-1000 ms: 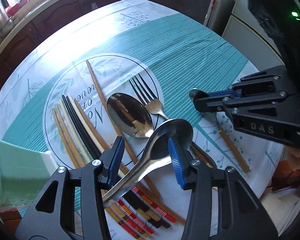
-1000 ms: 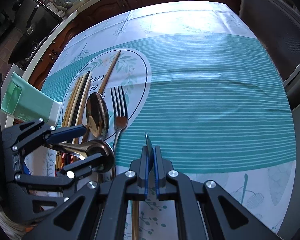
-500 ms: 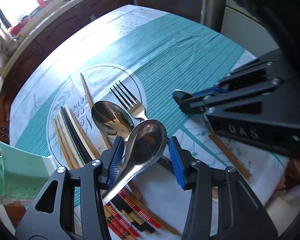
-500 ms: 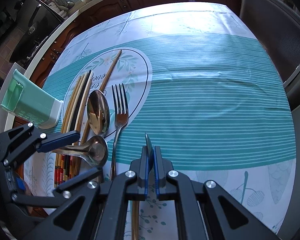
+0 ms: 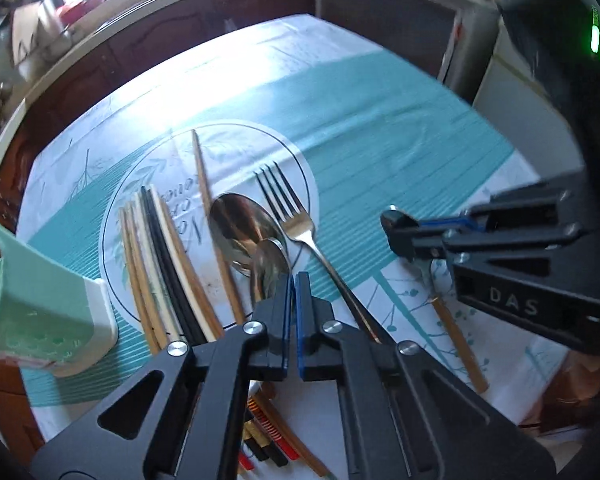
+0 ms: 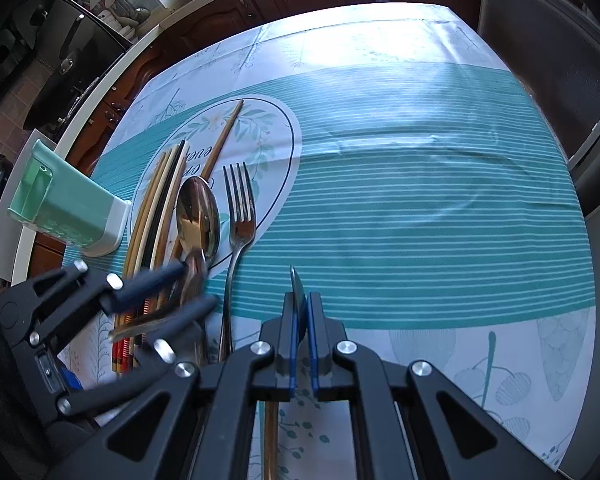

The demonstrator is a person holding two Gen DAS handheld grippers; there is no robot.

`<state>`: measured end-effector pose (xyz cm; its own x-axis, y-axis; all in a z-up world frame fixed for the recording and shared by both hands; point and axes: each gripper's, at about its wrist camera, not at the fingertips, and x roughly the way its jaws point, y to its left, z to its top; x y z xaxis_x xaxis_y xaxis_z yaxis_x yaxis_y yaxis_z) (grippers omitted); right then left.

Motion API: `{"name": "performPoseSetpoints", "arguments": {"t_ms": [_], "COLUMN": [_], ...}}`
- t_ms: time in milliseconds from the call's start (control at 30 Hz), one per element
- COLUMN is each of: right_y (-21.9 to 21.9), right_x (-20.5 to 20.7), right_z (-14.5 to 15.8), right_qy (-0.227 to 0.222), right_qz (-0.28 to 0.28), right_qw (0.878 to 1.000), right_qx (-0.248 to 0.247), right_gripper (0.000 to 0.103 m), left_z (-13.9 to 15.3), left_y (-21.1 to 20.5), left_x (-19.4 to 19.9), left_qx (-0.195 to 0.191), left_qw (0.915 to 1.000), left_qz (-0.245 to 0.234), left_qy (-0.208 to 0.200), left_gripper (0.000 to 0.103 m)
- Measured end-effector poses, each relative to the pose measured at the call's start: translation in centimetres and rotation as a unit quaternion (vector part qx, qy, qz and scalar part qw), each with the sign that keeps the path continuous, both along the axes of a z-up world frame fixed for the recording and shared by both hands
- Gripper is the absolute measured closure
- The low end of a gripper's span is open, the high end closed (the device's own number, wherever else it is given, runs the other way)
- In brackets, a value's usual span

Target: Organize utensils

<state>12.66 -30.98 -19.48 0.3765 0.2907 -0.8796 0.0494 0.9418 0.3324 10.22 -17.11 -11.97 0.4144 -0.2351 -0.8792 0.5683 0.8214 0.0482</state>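
— Tablecloth (image 5: 380, 120) bears the cutlery. Grippers?

— We find the left gripper (image 5: 294, 284) pinched shut, seemingly on the small spoon (image 5: 271, 264). The right gripper (image 6: 300, 312) clamps a tan-handled utensil (image 6: 271, 420). We advise lifting the spoon clear before steering to the green holder (image 5: 40, 312).

left gripper (image 5: 293, 280) | jaws snapped shut | spoon (image 5: 270, 268) slipped out
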Motion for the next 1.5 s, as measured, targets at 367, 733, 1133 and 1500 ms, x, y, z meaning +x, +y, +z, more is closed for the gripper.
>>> {"name": "performPoseSetpoints", "arguments": {"t_ms": [367,733,1133,1500], "right_y": [0.0,4.5,11.7,14.4], "right_x": [-0.7,-0.6,0.6,1.4], "right_z": [1.4,8.3,11.7,13.3], "right_qy": [-0.023,-0.166,-0.263,-0.295], "right_qz": [0.006,0.034,0.08,0.086], "right_qw": [0.999,0.985,0.961,0.951], "right_qx": [0.025,0.032,0.018,0.023], "right_gripper": [0.099,0.099,0.099,0.099], "left_z": [7.7,14.5,12.1,8.5], "left_y": [8.4,22.2,27.1,27.3], "left_x": [-0.4,0.4,4.6,3.3], "left_qx": [-0.189,-0.356,-0.411,-0.388], "left_qw": [0.9755,0.8787,0.85,0.8666], "left_qz": [0.07,0.21,0.227,0.221], "left_qy": [-0.088,-0.239,-0.239,-0.223], "left_gripper": [0.103,0.103,0.103,0.103]}}
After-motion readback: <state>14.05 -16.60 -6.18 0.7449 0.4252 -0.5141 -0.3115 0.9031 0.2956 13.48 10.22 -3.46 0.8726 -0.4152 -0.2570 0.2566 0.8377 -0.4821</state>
